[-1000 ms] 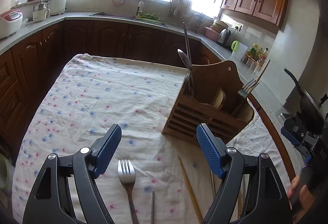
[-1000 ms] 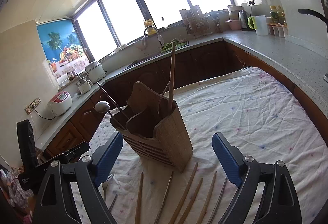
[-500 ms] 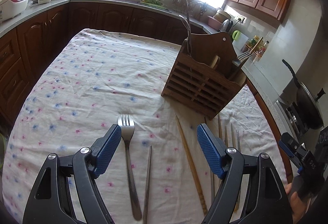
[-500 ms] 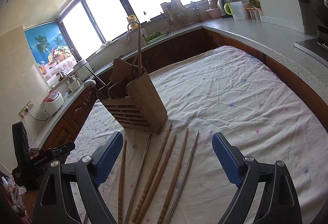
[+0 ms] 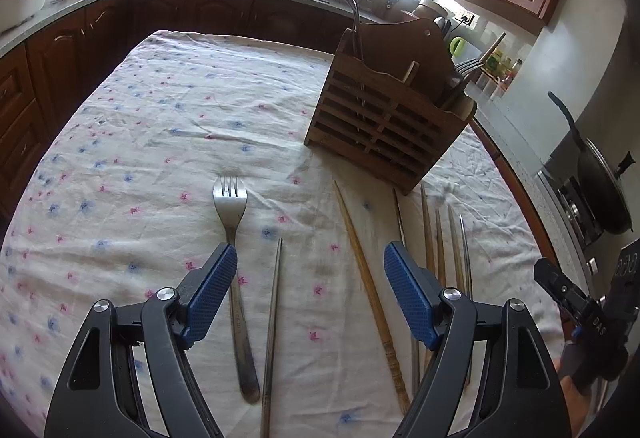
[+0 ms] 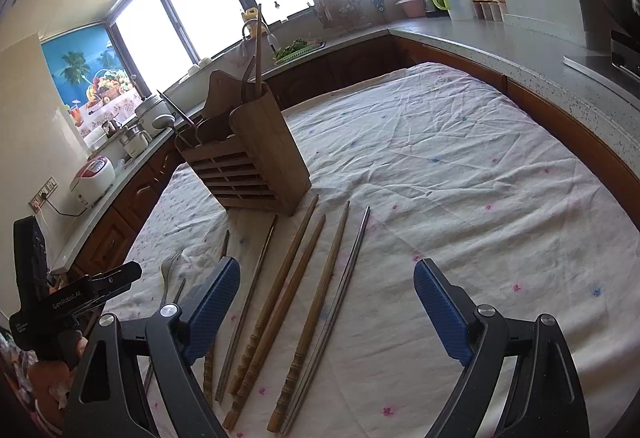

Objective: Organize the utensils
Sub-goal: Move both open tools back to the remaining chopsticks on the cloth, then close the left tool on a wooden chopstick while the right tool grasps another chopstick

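Blue pads frame both views, and both grippers have drawn back and lower over the last second: the holder, which loomed close between the jaws, now sits farther off, and the loose utensils have slid into full view. I read that as the end of a drop-off and the start of the next pick, with plenty still on the cloth.

Nearest, the left gripper (image 5: 310,292) is spread wide and empty. The fork (image 5: 234,258) lies between its fingers, handle toward 6 o'clock, tines toward 12, close to the left pad. Just right of it lies a metal chopstick (image 5: 273,318), then a wooden chopstick (image 5: 370,286) nearer the right pad. Judging by that framing, the fork looks the likely target.

The right gripper (image 6: 326,302) is also splayed open with nothing in it. Between its fingers a fan of sticks (image 6: 304,278) points toward 11 o'clock, wooden ones mixed with metal ones, ends near the holder's base.

Farther, at about 1 o'clock in the left view, the wooden holder (image 5: 384,117) stands upright on the tablecloth (image 5: 140,117). Its left compartment holds a spoon (image 5: 347,3) and what seems a metal stick; the right end holds forks (image 5: 466,67) and a wooden handle. The middle slot's contents I cannot make out.

Beyond, the counter (image 6: 520,37) runs round the room.
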Demonstrator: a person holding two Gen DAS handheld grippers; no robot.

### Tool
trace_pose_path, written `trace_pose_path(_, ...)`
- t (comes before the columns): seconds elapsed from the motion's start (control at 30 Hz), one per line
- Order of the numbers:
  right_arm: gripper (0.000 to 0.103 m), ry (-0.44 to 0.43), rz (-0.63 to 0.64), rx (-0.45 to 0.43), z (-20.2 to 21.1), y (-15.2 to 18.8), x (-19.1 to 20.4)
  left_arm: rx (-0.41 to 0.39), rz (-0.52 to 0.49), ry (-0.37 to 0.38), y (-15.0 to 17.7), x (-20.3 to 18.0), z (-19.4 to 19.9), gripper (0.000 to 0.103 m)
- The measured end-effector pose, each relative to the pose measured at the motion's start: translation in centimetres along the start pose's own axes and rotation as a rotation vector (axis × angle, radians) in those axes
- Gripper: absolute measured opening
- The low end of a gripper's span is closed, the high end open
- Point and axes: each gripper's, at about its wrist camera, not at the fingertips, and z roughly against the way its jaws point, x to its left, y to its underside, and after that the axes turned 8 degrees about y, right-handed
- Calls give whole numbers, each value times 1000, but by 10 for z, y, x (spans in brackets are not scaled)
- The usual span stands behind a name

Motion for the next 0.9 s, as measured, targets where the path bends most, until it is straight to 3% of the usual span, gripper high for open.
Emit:
trace_pose_path(0.47, 86, 18, -10, 10, -11, -1, -1, 28, -9, -9, 2, -7, -13, 78)
trace_pose_path(0.63, 62, 30, -3, 38, -25, -5, 2, 45, -24, -7, -4, -13, -25, 77)
trace_pose_path(0.7, 57, 28, 3, 48, -30, -8, 5, 52, -35, -6, -7, -16, -30, 77)
trace_pose_path(0.9, 38, 20, 33, 85, -55, -22, 15, 109, -49, 7, -23, -23, -56, 61)
